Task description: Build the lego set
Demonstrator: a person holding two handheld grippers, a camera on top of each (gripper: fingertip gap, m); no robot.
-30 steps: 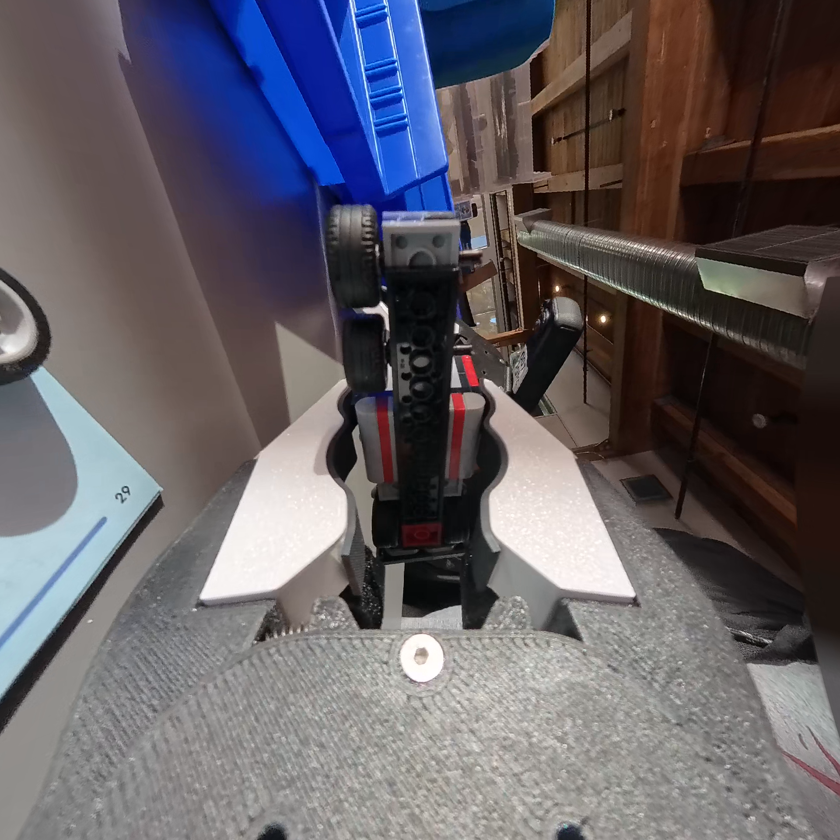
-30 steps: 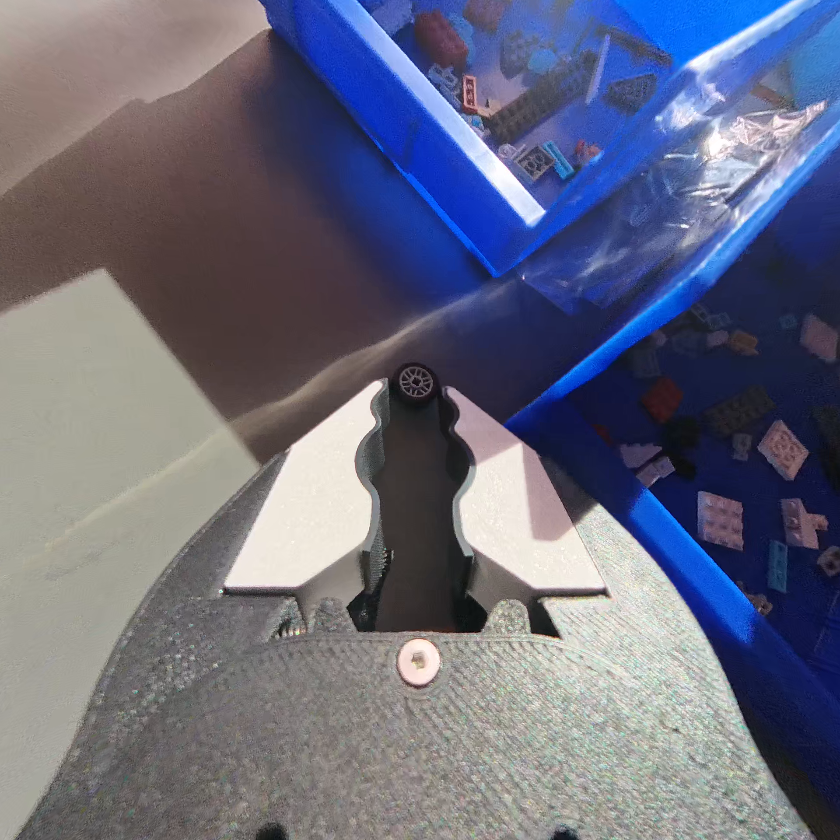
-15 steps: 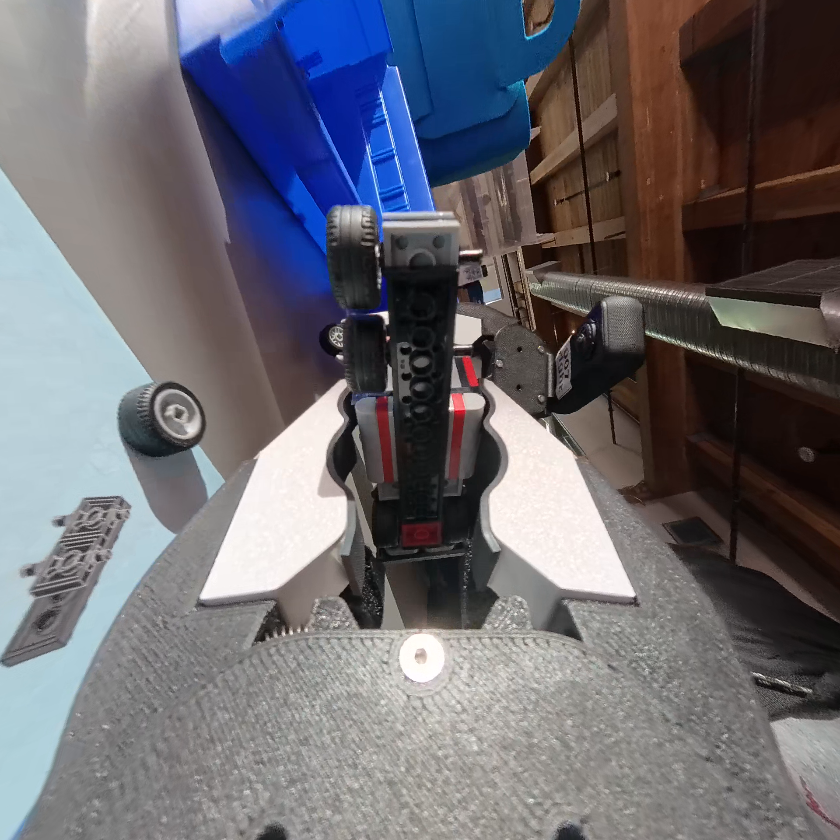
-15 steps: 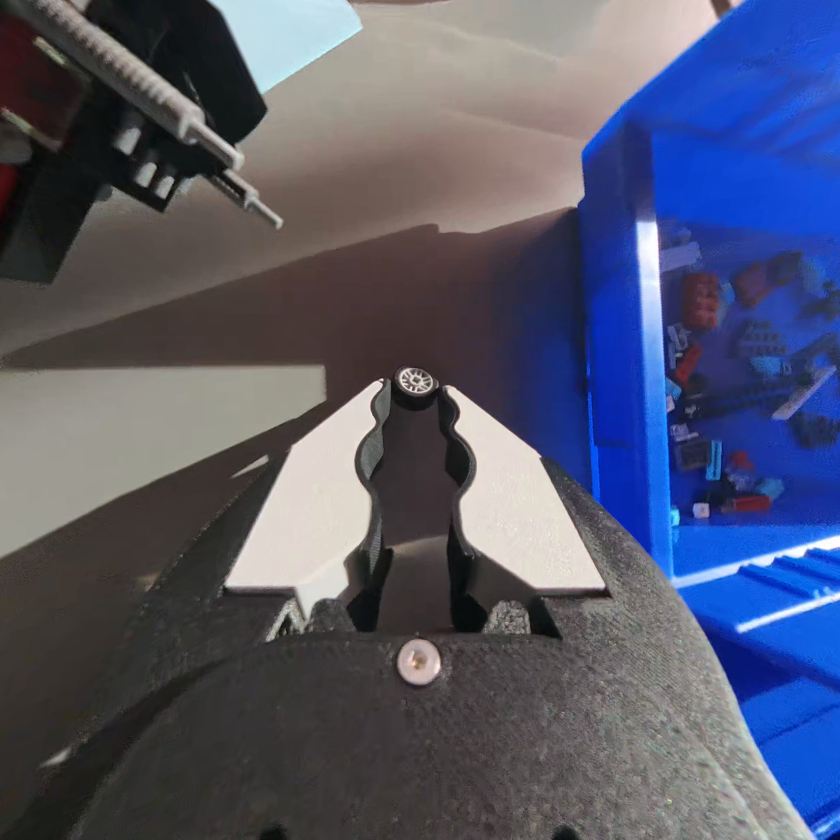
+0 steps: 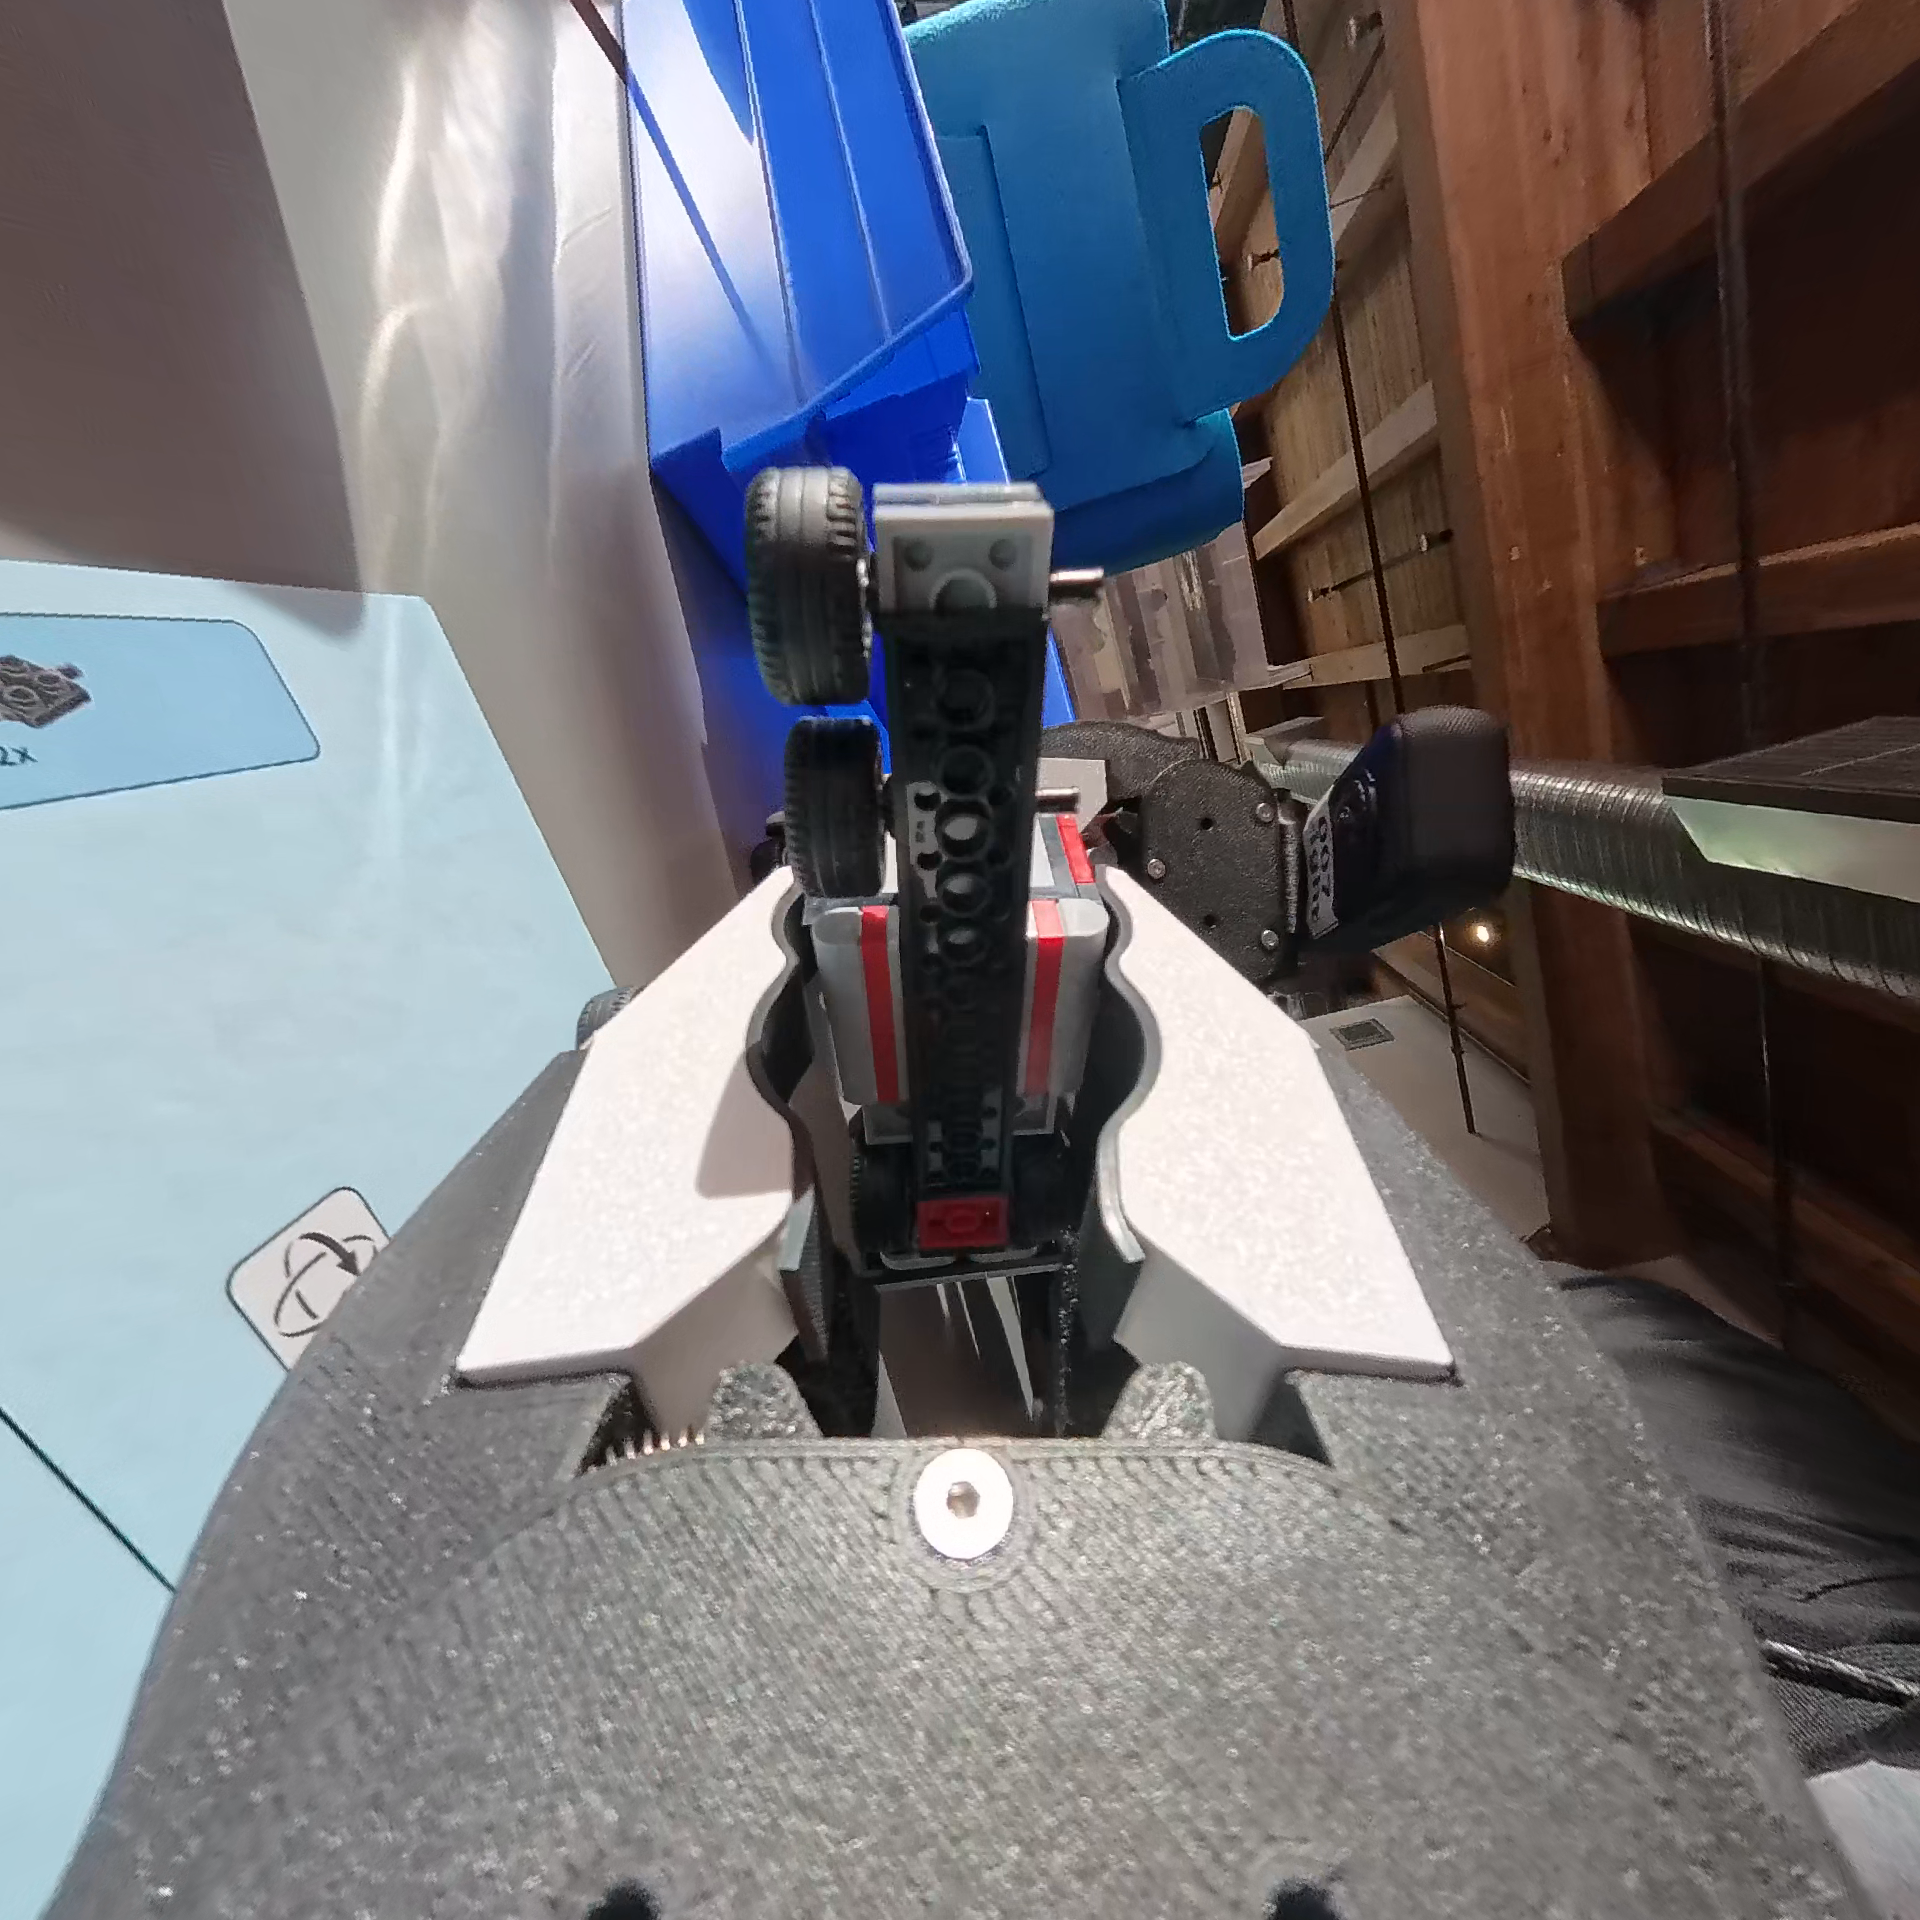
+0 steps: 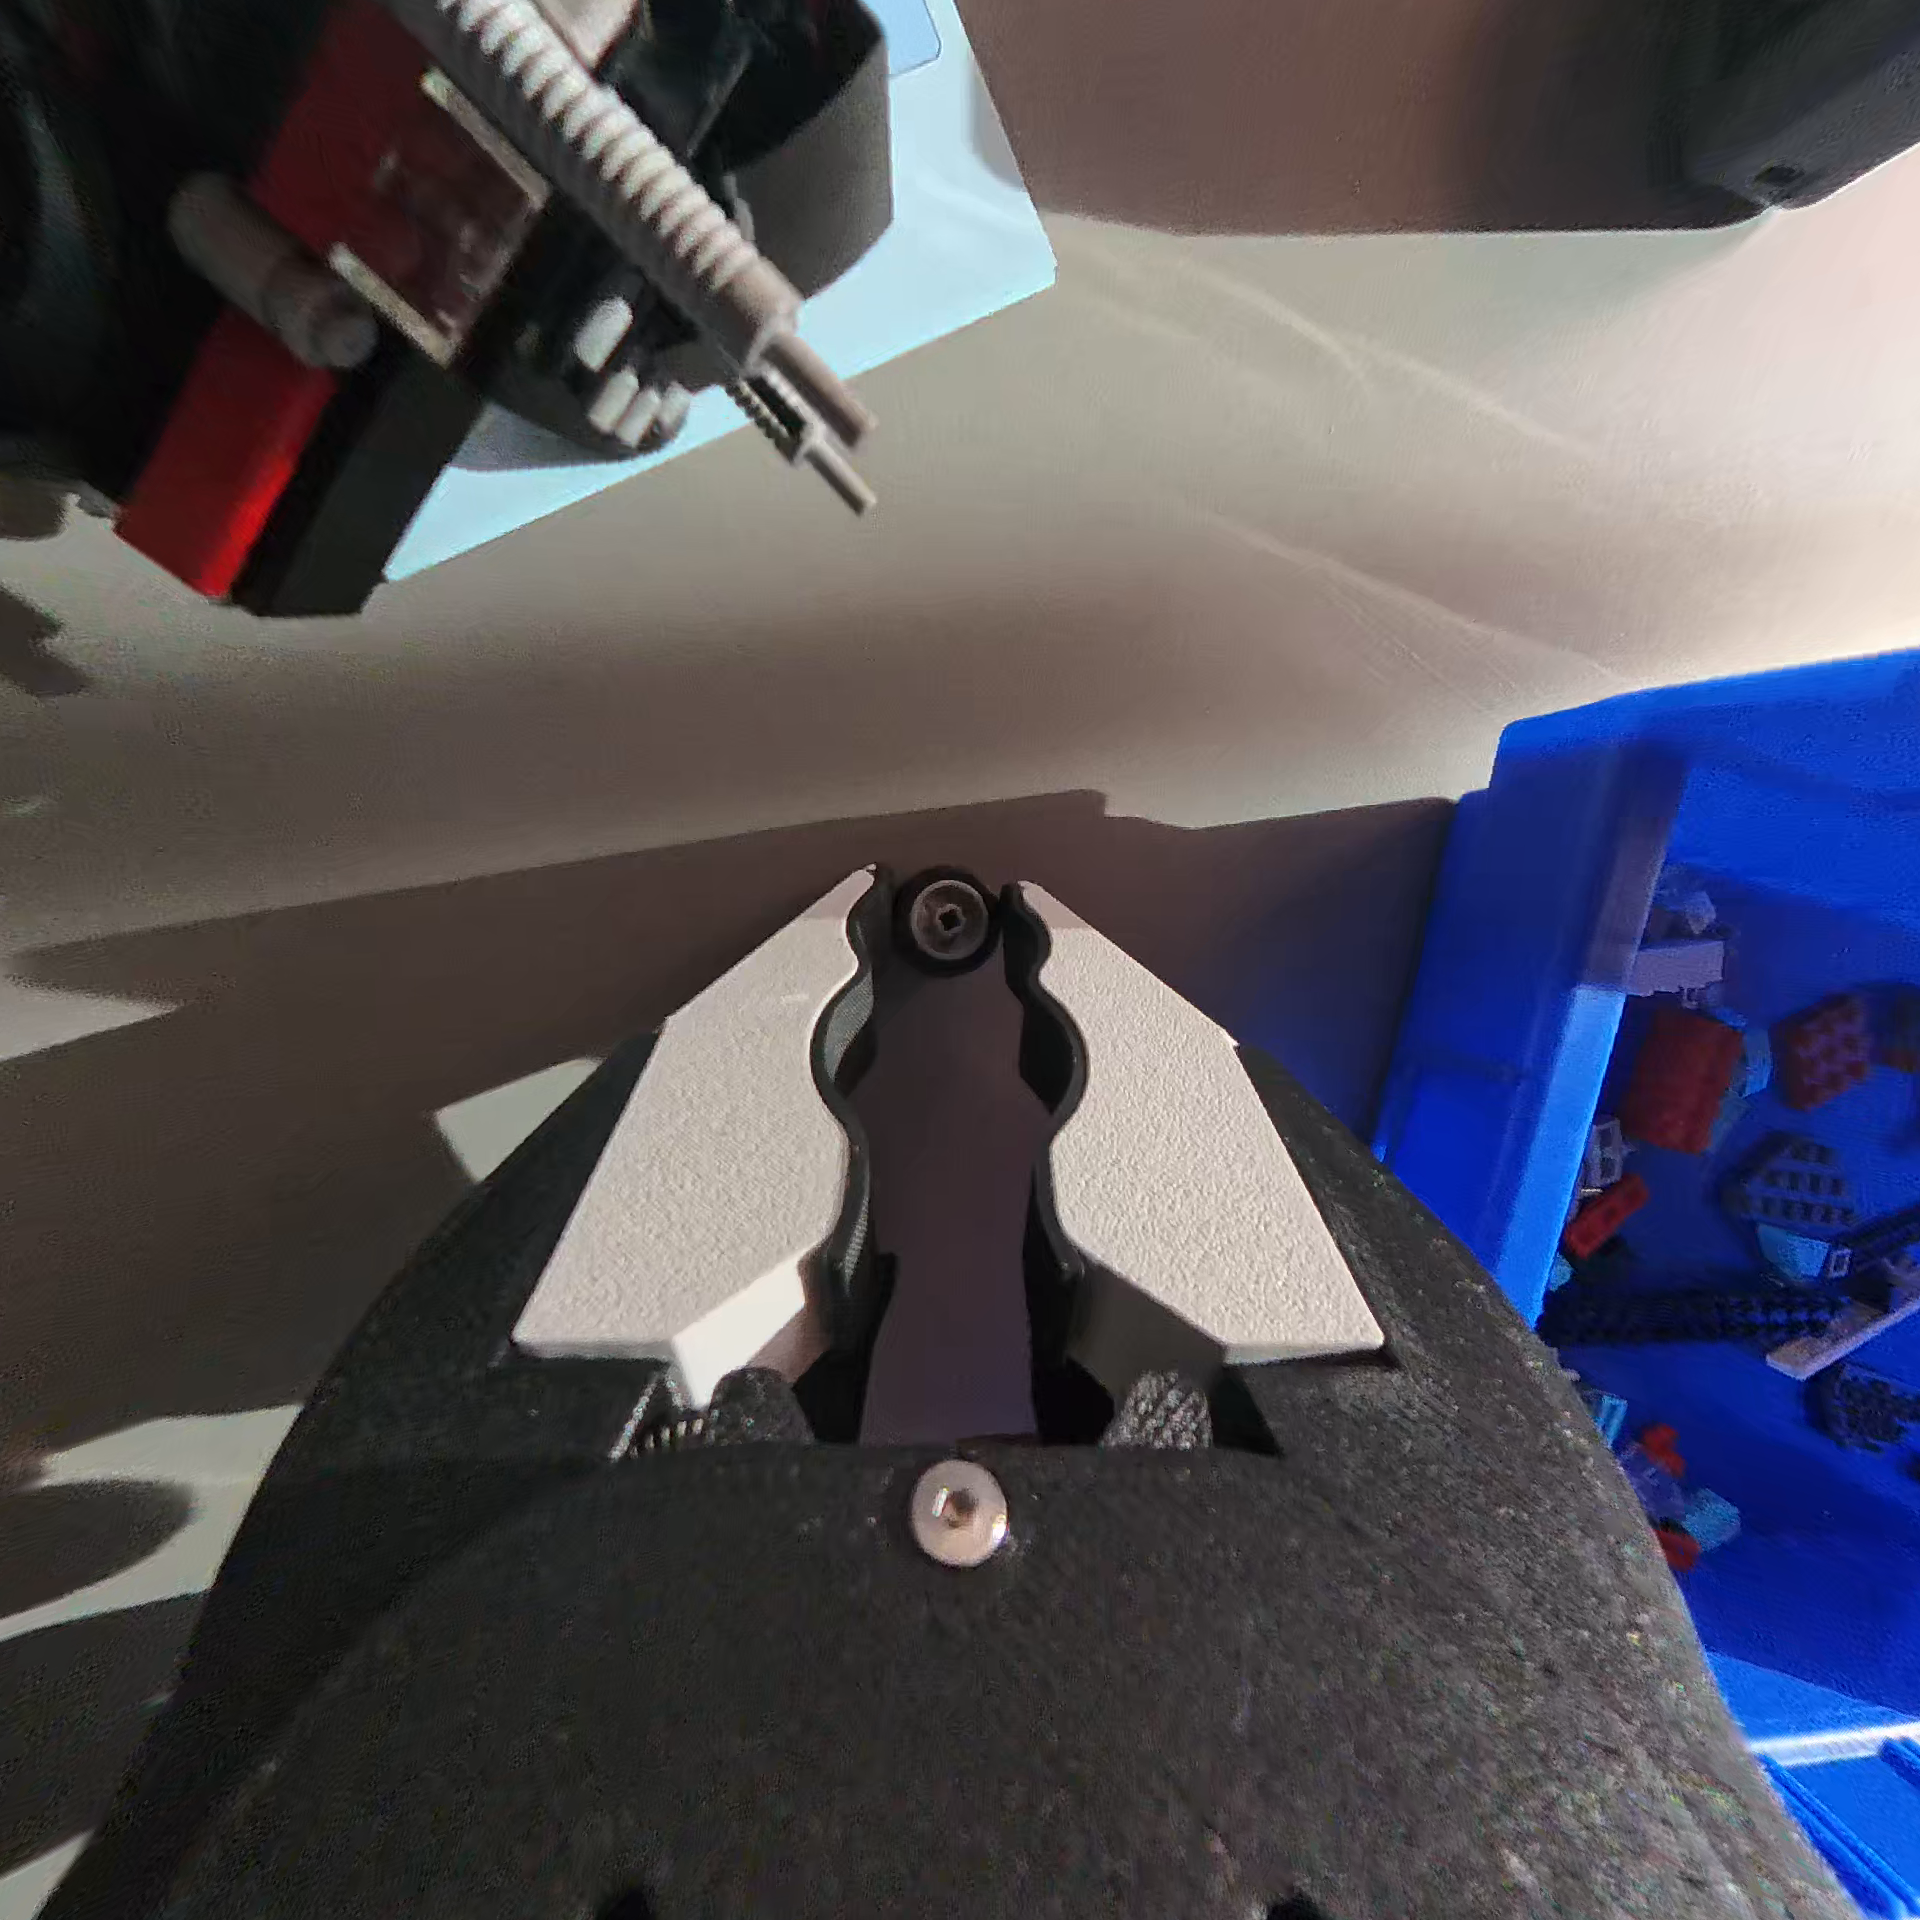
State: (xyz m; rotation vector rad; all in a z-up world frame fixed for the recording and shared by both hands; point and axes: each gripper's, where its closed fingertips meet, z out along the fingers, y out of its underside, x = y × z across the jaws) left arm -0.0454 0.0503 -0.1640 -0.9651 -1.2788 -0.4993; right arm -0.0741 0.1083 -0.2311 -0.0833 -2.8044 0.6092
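Note:
My left gripper (image 5: 951, 935) is shut on a lego car (image 5: 961, 831), held on its side with the dark underside facing me. Two black wheels (image 5: 810, 582) sit on its left side; bare axle pins stick out on its right. My right gripper (image 6: 948, 894) is shut on a small black lego wheel (image 6: 943, 923) at its fingertips. The right gripper (image 5: 1226, 862) also shows in the left wrist view, just right of the car. In the right wrist view the car (image 6: 436, 260) in the left gripper shows at the upper left, above the table.
A light blue instruction booklet (image 5: 208, 935) lies on the white table (image 6: 1247, 520). A blue bin (image 6: 1714, 1143) with several loose lego pieces stands at the right; blue bins (image 5: 790, 260) also show behind the car. Wooden shelving (image 5: 1662, 520) and a ribbed duct (image 5: 1662, 873) are beyond. There is about 10 centimetres between the tips of the two grippers.
Both grippers have swung round and come closer together. The right gripper with its wheel has turned away from the bin toward the car. The car stays in the left gripper.

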